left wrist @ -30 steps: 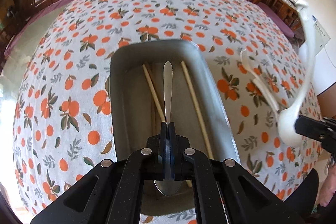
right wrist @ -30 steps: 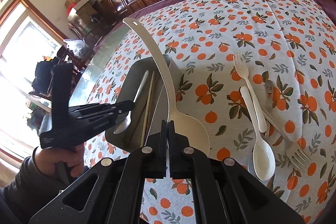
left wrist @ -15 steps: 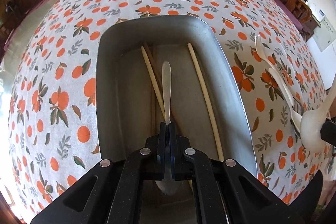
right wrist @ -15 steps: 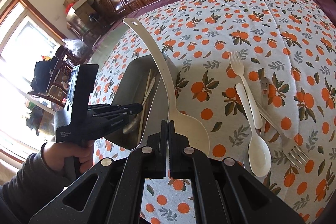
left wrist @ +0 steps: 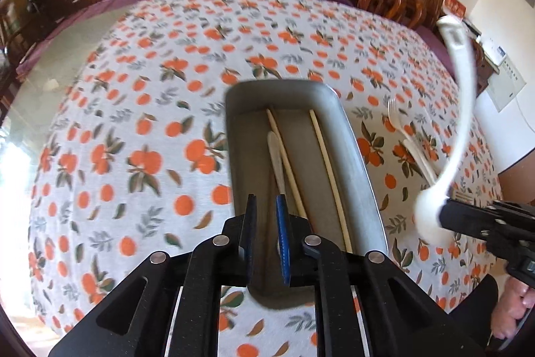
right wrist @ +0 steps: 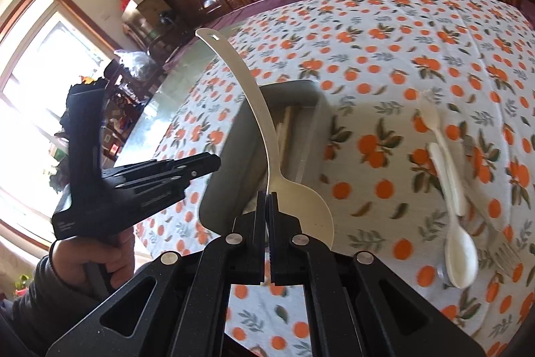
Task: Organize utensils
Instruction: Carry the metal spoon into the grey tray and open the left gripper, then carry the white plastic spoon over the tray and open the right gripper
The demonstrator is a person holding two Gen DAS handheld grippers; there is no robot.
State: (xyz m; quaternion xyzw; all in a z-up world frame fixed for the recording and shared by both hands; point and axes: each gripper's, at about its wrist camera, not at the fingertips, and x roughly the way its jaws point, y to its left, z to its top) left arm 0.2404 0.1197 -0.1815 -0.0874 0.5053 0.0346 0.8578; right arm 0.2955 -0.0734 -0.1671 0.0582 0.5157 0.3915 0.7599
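A metal spoon (left wrist: 276, 156) lies in the grey metal tray (left wrist: 351, 136) beside two wooden chopsticks (left wrist: 329, 169). My left gripper (left wrist: 265, 206) hangs above the tray's near end. Its jaws are opening, and the narrow gap between them holds nothing. The same gripper (right wrist: 214, 161) shows at the left of the right wrist view, held by a hand. My right gripper (right wrist: 266, 196) is shut on the bowl of a large cream serving spoon (right wrist: 301, 199). That spoon's handle rises up over the tray (right wrist: 301, 89). In the left wrist view the serving spoon (left wrist: 463, 109) hovers right of the tray.
On the orange-print tablecloth right of the tray lie a white plastic fork (right wrist: 434, 122), a white plastic spoon (right wrist: 461, 243) and a metal fork (right wrist: 501, 250). Carved wooden chairs line the table's far edge. A window is at the left.
My left gripper has let go of the metal spoon, which now lies in the tray, and has lifted and drawn back. The right gripper has shifted a little with the serving spoon.
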